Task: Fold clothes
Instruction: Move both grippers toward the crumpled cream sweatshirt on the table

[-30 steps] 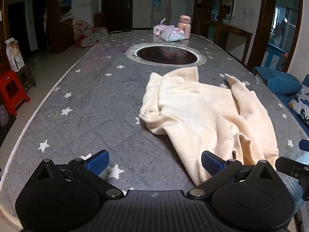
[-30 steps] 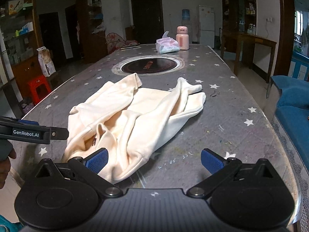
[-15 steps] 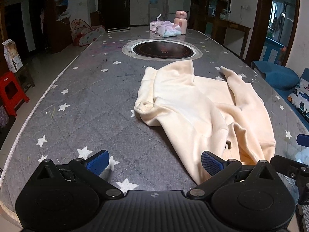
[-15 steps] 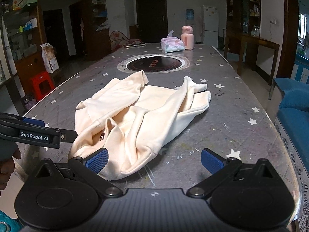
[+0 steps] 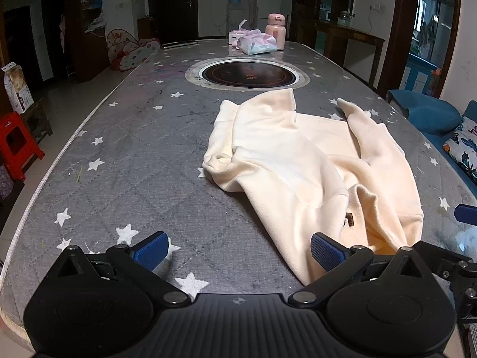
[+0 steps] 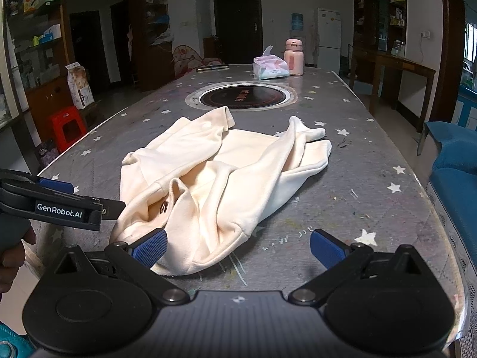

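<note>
Both tongs have closed in on the cream garment (image 5: 301, 167), crumpled on the worktop (image 5: 125, 155), running toward twelve o'clock. Left tongs (image 5: 237, 252) and right tongs (image 6: 237, 249), spread and empty, flank its near hem.

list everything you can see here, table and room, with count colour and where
garment: 1, cream, crumpled on near half of table
table: 1, grey with white stars
inset cooktop: 1, black with silver ring, table centre
tissue pack: 1, pink-white, far end
bottle: 1, pink, beside tissue pack
stool: 1, red, floor on the left
fridge: 1, white, back wall
seat: 1, blue, to the right
left gripper: open, empty, near garment's hem
right gripper: open, empty, left pad at hem
hand: 1, holding left gripper
</note>
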The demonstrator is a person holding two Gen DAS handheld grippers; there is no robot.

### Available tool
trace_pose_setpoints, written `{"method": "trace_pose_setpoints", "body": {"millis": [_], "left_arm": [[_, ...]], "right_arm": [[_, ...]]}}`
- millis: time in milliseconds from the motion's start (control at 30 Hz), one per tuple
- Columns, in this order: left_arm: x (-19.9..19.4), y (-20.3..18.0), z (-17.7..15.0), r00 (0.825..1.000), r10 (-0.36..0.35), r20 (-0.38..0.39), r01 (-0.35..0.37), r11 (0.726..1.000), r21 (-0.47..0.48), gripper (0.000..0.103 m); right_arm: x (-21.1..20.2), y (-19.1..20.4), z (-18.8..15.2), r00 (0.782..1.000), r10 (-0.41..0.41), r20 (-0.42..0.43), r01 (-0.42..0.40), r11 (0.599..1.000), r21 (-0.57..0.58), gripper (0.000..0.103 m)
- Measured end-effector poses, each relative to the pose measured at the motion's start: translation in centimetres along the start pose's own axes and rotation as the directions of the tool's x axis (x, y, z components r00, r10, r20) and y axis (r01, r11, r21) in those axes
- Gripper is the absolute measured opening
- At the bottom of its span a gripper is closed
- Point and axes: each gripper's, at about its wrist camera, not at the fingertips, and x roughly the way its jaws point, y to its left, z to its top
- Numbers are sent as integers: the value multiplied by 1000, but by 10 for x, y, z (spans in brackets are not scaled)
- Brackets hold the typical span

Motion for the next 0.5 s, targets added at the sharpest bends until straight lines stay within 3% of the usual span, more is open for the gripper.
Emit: {"method": "trace_pose_setpoints", "body": {"millis": [500], "left_arm": [[0,-4,0,1000,0,-6,0,1000,11,103]], "right_arm": [[2,4,0,1000,11,-10,-11,1000,-13,103]]}}
